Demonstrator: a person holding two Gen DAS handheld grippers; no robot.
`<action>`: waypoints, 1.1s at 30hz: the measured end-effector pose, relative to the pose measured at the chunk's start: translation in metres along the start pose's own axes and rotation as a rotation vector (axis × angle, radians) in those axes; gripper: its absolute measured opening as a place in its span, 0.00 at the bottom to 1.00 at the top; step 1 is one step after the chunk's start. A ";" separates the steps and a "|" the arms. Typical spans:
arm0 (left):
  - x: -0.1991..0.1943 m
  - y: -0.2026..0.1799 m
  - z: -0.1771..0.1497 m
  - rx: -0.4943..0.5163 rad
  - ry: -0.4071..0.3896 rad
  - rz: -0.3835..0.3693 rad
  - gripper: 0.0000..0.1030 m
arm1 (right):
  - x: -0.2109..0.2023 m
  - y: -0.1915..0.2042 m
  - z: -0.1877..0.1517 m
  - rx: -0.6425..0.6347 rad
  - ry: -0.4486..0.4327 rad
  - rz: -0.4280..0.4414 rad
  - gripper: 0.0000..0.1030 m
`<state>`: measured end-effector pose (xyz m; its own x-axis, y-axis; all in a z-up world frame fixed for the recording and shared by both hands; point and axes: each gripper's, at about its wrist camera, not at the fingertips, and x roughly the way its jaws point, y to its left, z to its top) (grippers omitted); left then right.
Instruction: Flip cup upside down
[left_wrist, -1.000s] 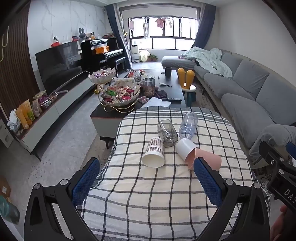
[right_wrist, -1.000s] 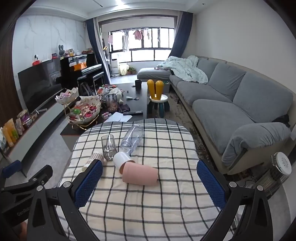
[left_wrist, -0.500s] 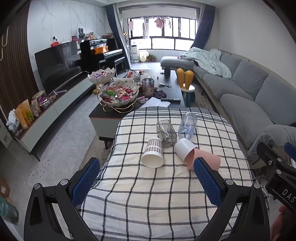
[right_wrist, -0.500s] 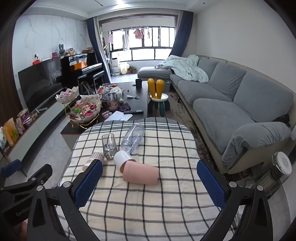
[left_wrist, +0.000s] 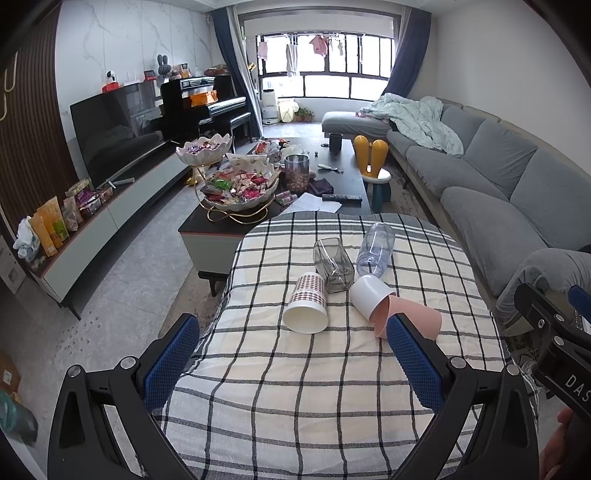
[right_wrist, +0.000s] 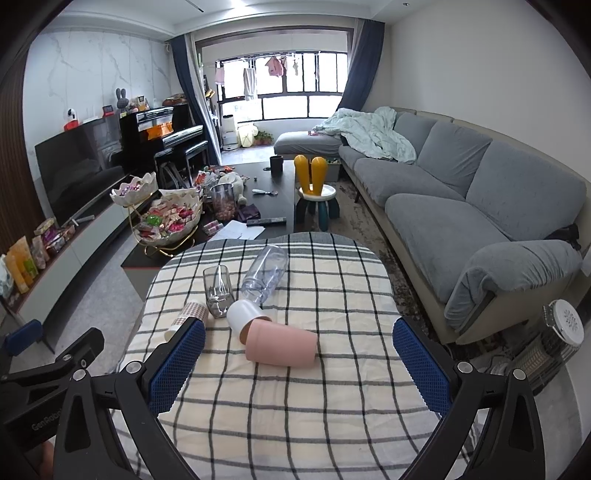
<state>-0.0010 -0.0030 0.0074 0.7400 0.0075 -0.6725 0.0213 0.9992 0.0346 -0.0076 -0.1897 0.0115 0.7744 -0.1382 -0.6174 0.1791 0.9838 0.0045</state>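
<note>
We hold both tools wide, left tool (left_wrist: 291, 354) and right tool (right_wrist: 299, 350) short of toppled pink cup (right_wrist: 281, 346) on tabletop (right_wrist: 295, 406), nothing gripped.

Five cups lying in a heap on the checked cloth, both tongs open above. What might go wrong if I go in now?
1. The pink cup lies against the white cup; lifting one will probably roll the other.
2. The smoky glass and clear plastic cup lie close behind the white cup; a nudge might send them rolling towards the far edge.
3. The loose checked cloth may bunch under the right tongs or left tongs.
</note>
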 end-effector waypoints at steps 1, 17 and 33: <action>0.001 0.000 0.000 0.000 0.001 0.001 1.00 | 0.000 0.000 0.000 0.000 0.000 0.000 0.99; 0.004 0.003 -0.002 -0.002 0.007 -0.004 1.00 | 0.001 0.000 0.000 0.001 0.003 0.002 0.99; 0.006 0.005 -0.004 -0.006 0.017 -0.009 1.00 | 0.003 0.000 0.000 0.002 0.008 0.002 0.99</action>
<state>0.0008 0.0024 0.0001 0.7286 -0.0006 -0.6850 0.0236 0.9994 0.0242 -0.0057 -0.1901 0.0094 0.7701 -0.1354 -0.6233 0.1788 0.9839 0.0072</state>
